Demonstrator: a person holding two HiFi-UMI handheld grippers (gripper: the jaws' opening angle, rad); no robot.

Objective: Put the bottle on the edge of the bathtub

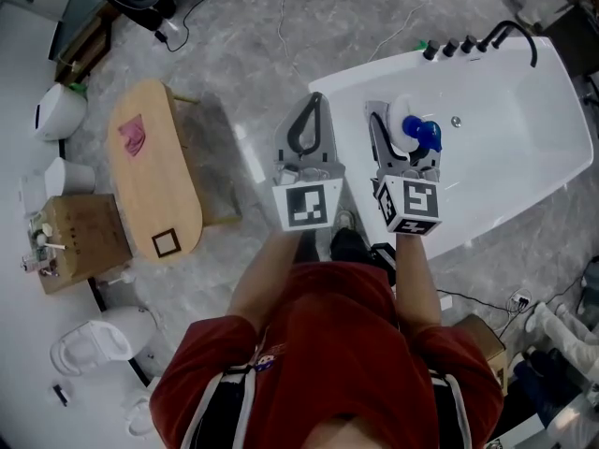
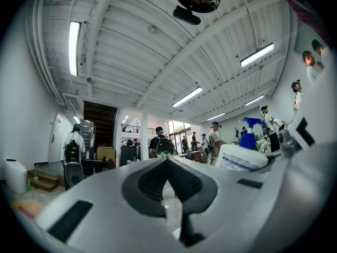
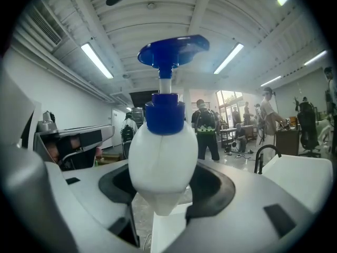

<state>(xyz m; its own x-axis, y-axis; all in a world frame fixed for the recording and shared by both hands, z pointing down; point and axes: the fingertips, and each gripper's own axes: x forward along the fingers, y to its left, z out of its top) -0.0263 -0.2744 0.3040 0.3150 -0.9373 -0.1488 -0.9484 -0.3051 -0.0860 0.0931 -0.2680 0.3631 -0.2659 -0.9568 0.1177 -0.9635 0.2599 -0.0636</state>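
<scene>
Over the bathtub (image 1: 510, 171), near its rim, the right gripper (image 1: 401, 137) clamps a white bottle (image 3: 163, 157) with a blue pump top between wide-set jaws. The left gripper (image 1: 314, 103), beside it above the floor (image 1: 234, 73), has its jaws closed together on nothing. Print on the bottle's label (image 2: 238, 163) is too small to read.

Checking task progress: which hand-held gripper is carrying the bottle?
The right hand-held gripper: its jaws clamp the white bottle with the blue pump, over the bathtub. The left hand-held gripper is shut on nothing.
</scene>
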